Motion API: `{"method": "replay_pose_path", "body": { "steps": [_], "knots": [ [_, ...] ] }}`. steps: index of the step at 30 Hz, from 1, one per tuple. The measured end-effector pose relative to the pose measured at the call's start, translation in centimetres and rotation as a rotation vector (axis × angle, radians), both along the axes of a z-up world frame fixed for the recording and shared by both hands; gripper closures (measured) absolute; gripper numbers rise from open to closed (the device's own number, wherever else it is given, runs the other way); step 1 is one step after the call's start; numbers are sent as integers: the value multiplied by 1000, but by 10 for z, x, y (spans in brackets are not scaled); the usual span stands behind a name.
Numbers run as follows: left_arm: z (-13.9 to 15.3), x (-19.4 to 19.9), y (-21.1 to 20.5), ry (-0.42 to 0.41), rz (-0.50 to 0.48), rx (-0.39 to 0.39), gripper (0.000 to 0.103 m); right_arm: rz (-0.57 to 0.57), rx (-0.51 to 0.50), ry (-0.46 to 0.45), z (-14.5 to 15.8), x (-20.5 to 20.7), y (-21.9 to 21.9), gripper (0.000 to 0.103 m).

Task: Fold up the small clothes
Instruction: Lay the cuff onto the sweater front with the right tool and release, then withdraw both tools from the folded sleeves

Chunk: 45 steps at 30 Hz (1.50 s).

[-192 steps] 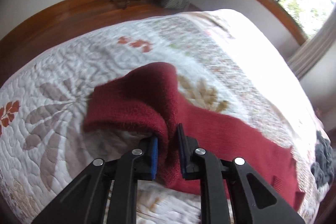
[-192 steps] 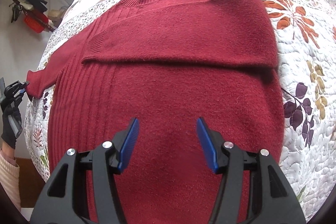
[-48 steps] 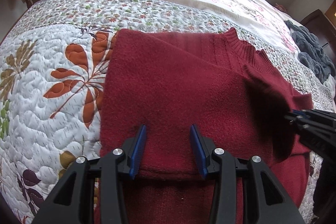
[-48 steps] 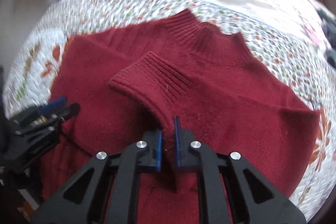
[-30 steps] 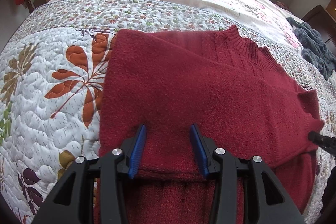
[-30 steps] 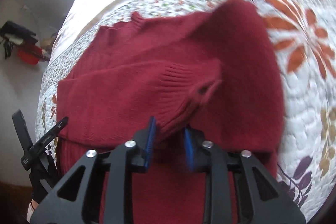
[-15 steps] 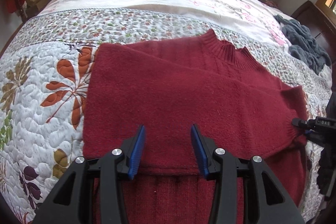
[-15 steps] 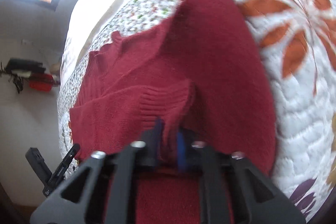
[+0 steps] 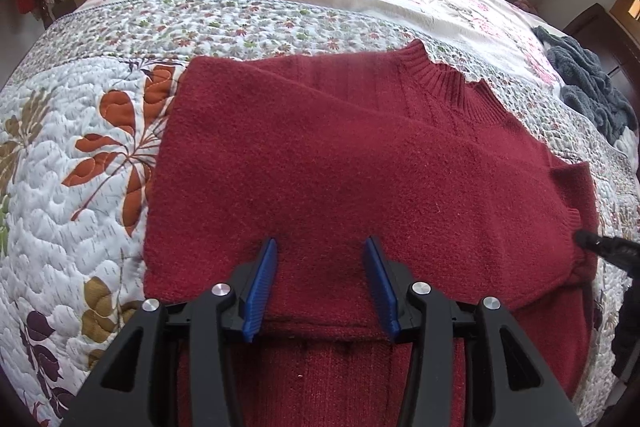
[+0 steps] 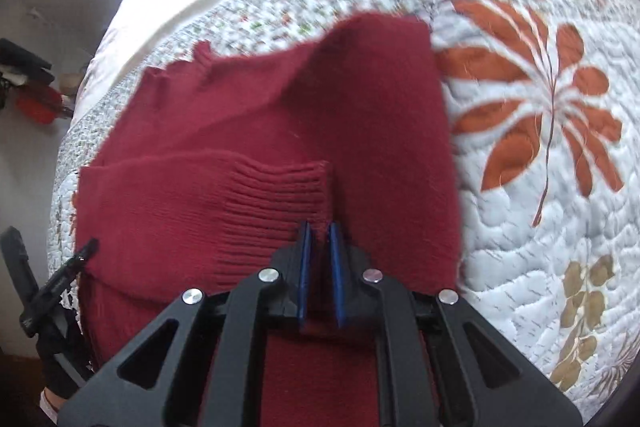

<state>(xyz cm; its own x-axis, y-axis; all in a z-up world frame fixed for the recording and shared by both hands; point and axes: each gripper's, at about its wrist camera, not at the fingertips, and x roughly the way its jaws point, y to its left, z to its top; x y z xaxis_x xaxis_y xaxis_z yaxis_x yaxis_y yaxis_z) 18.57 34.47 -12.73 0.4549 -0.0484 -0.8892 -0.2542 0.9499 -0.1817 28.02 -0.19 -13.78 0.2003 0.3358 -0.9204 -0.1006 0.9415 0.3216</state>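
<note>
A red sweater lies flat on the bed. The bed has a white quilt with orange and brown leaves sewn on it. The sweater's neck points toward the far side of the bed. One sleeve is folded across the chest.

The left gripper is over the lower middle of the sweater. Its blue fingers are spread wide and hold nothing. Red cloth shows in the gap between them.

The right gripper has its fingers squeezed almost together. They pinch the edge of the sleeve cuff. The cuff has ribs and lies on top of the sweater, near its right side. The right wrist view is a bit blurry.

In the left wrist view, the tip of the right gripper shows at the right edge, touching the cuff. In the right wrist view, the left gripper shows at the lower left, by the sweater's edge.

A dark grey cloth lies in a heap far off on the bed, well apart from the sweater.
</note>
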Motion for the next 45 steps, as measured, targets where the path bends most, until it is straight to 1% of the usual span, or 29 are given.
{"method": "replay_pose_path", "body": {
  "steps": [2, 4, 5, 6, 7, 8, 9, 10, 11, 12, 13, 14, 16, 19, 22, 24, 26, 31, 35, 39, 41, 42, 43, 44, 45],
  "knots": [
    [0, 1, 0, 5, -2, 4, 56, -15, 25, 1, -2, -2, -4, 95],
    [1, 1, 0, 10, 0, 4, 56, -21, 37, 8, 3, -2, -6, 89],
    [4, 0, 0, 11, 3, 5, 56, -20, 43, 7, 7, -4, -7, 89],
    [8, -1, 0, 7, 6, 8, 56, -17, 52, 3, 13, -7, -7, 84],
    [14, -3, -2, -11, 6, 6, 56, -12, 78, -1, 18, -9, -8, 73],
    [19, -5, -4, -26, 2, 1, 56, -10, 99, -3, 22, -11, -8, 68],
    [22, -5, -7, -36, -5, -4, 56, -10, 105, -2, 24, -12, -8, 65],
    [25, -5, -12, -41, -19, -10, 56, -20, 66, -5, 27, -12, -8, 69],
    [27, -5, -18, -43, -35, -12, 56, -37, -31, -33, 33, -14, -5, 69],
    [28, -4, -23, -46, -47, -11, 56, -39, -108, -86, 42, -16, -1, 70],
    [29, -2, -30, -49, -63, -9, 56, -14, -121, -147, 55, -21, 5, 70],
    [29, -1, -36, -50, -78, -7, 56, 4, -89, -161, 61, -24, 9, 70],
    [27, 2, -47, -50, -94, -7, 56, 57, -3, -147, 68, -29, 23, 70],
    [22, 7, -62, -35, -105, -24, 56, 126, 25, -113, 63, -32, 48, 70],
    [14, 8, -69, -19, -110, -2, 55, 163, -13, -81, 48, -34, 66, 70],
    [9, 9, -71, -9, -121, 13, 55, 166, -21, -48, 35, -39, 69, 70],
    [6, 8, -72, -6, -133, 21, 55, 164, -40, -20, 21, -37, 72, 72],
    [-3, 9, -70, 4, -138, 13, 54, 165, -42, -12, 8, -44, 67, 72],
    [-5, 9, -73, 2, -143, 37, 53, 152, -41, -8, 3, -42, 68, 73],
    [-2, 9, -74, 10, -151, 49, 53, 154, -52, -16, 4, -42, 69, 73],
    [5, 3, -73, 22, -149, 53, 53, 127, -6, -12, 14, -46, 63, 71],
    [9, -3, -72, 22, -145, 59, 54, 120, 9, -16, 18, -50, 58, 68],
    [14, -12, -71, 14, -144, 62, 54, 122, 19, -27, 26, -60, 52, 60],
    [17, -22, -69, 9, -144, 64, 53, 130, 13, -39, 30, -69, 48, 58],
    [20, -35, -65, 4, -142, 63, 50, 141, 5, -51, 34, -80, 44, 57]
  ]
}}
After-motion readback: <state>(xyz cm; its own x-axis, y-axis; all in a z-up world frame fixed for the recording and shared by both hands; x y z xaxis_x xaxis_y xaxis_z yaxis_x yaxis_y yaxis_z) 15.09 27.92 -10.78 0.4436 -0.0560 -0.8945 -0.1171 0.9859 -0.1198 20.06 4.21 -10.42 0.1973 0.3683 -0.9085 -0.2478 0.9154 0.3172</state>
